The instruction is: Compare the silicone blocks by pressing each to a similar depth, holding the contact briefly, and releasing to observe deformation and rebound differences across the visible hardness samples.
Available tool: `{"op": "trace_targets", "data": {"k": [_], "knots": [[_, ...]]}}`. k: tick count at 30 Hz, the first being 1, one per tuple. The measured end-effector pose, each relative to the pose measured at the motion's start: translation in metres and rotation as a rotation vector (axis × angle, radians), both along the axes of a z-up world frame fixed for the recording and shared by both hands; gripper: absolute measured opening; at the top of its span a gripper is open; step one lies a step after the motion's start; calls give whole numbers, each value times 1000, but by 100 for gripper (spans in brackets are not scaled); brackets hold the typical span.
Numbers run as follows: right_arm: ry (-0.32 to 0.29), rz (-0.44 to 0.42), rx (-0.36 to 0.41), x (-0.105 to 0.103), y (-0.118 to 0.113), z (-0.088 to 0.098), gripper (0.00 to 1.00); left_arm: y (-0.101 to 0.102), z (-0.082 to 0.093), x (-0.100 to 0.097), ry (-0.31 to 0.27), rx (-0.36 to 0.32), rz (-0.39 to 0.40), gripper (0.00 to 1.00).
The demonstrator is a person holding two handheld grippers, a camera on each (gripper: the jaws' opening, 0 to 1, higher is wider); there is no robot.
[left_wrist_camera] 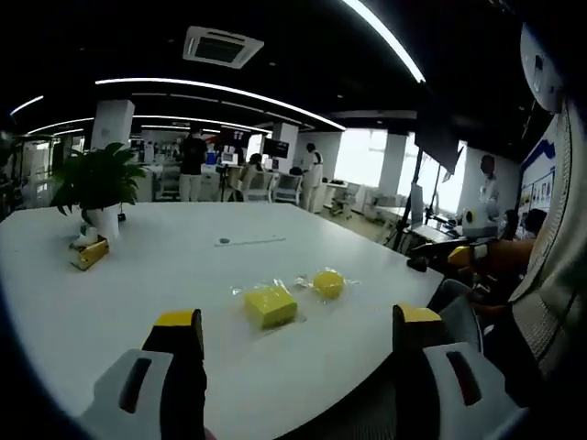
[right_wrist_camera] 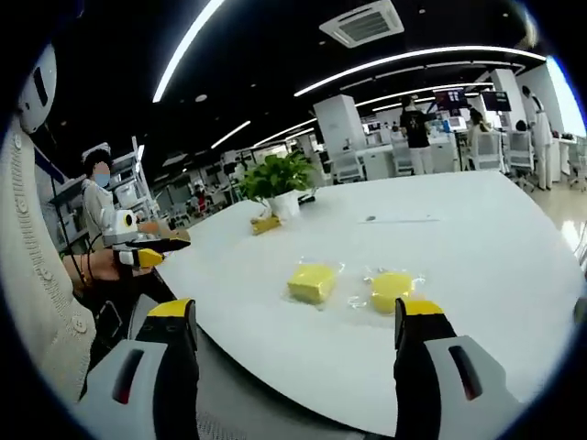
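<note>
Yellow tips cap the black jaws of my left gripper (left_wrist_camera: 299, 321), and they stand wide apart with nothing between them. My right gripper (right_wrist_camera: 300, 309) looks the same, jaws spread wide and holding nothing. Both hang above the near edge of the white table (left_wrist_camera: 183, 266). A little past the jaws lie two yellow silicone pieces, each in a clear wrap. The square block (left_wrist_camera: 271, 305) is flat with sharp corners. The round block (left_wrist_camera: 328, 283) sits just beside it, not touching. In the right gripper view I see the square block (right_wrist_camera: 312, 282) on the left and the round block (right_wrist_camera: 393, 290) on the right. Farther back stands a green plant (left_wrist_camera: 96, 183) in a white pot.
</note>
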State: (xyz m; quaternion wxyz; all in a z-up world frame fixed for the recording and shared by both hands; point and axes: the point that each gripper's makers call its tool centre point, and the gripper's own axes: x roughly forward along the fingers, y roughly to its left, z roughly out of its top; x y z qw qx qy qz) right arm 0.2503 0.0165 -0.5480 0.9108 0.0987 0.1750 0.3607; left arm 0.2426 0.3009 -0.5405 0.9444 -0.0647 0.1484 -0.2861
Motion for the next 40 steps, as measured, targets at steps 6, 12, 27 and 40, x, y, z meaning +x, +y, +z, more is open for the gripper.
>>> {"op": "trace_targets", "data": {"k": [6, 12, 27, 40], "knots": [[9, -19, -15, 3, -20, -1, 88, -3, -3, 3, 37, -67, 52, 81], [21, -30, 9, 3, -25, 0, 91, -5, -3, 10, 52, -91, 94, 82], [3, -36, 31, 14, -24, 0, 88, -25, 9, 22, 39, -40, 31, 82], [5, 4, 20, 13, -15, -3, 84, -15, 10, 21, 36, -44, 72, 79]]}}
